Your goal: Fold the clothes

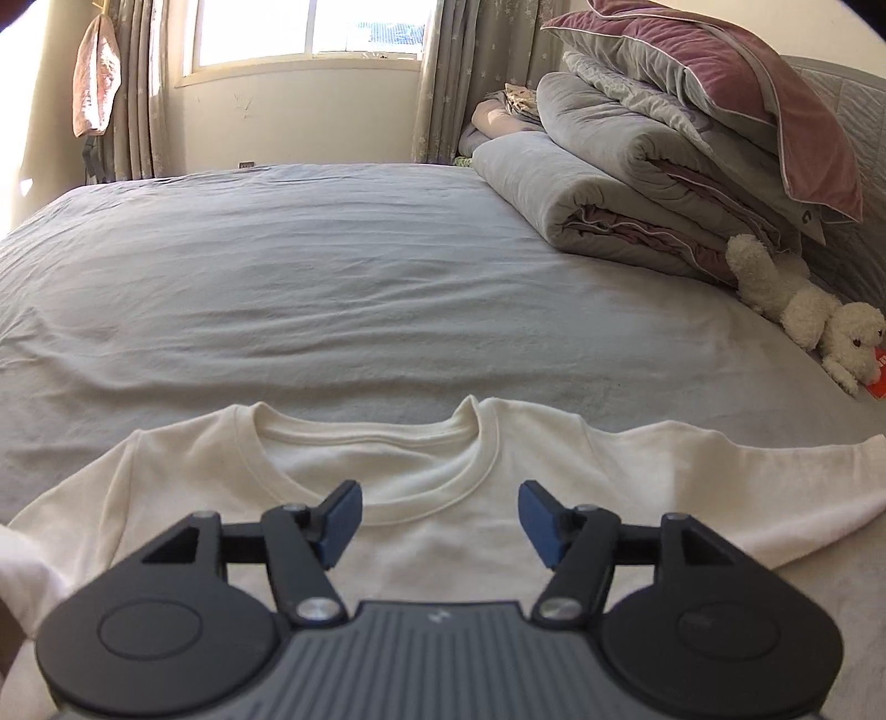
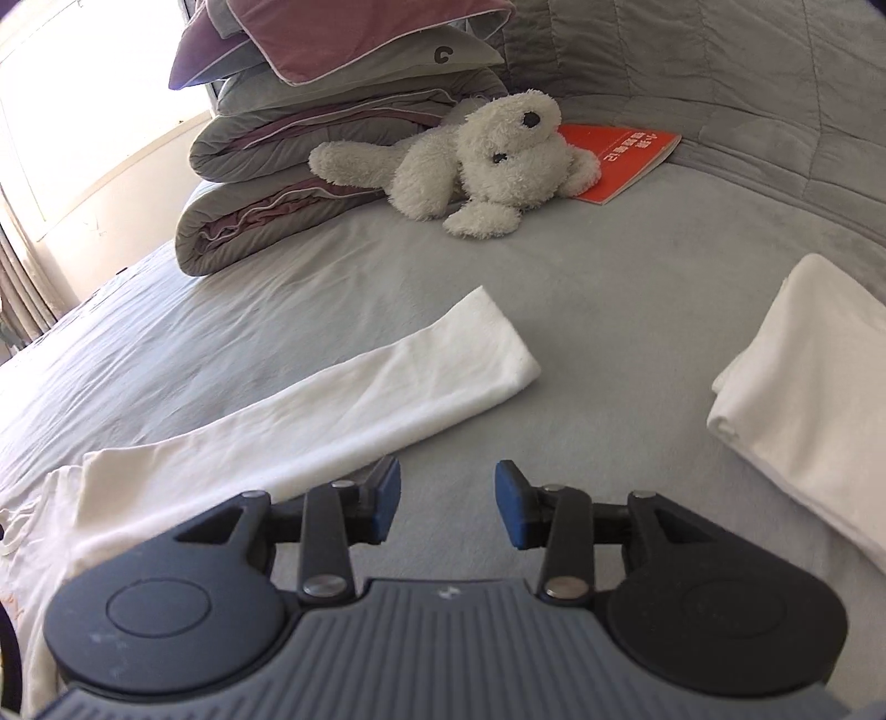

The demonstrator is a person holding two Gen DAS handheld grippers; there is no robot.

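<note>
A cream long-sleeved shirt [image 1: 421,476] lies flat on the grey bed [image 1: 332,266], collar [image 1: 376,443] pointing away from me. My left gripper [image 1: 440,520] hovers open over the chest just below the collar, nothing between its blue pads. In the right wrist view the shirt's sleeve [image 2: 354,399] stretches out across the sheet toward the upper right. My right gripper [image 2: 447,507] is open beside the sleeve's near edge, over bare sheet. A folded white garment [image 2: 797,399] lies to the right.
A stack of folded quilts and pillows [image 1: 664,166] fills the bed's far right corner. A white plush dog [image 2: 487,160] and an orange booklet [image 2: 626,158] lie by the padded headboard [image 2: 747,83]. Window [image 1: 310,33] and curtains stand beyond the bed.
</note>
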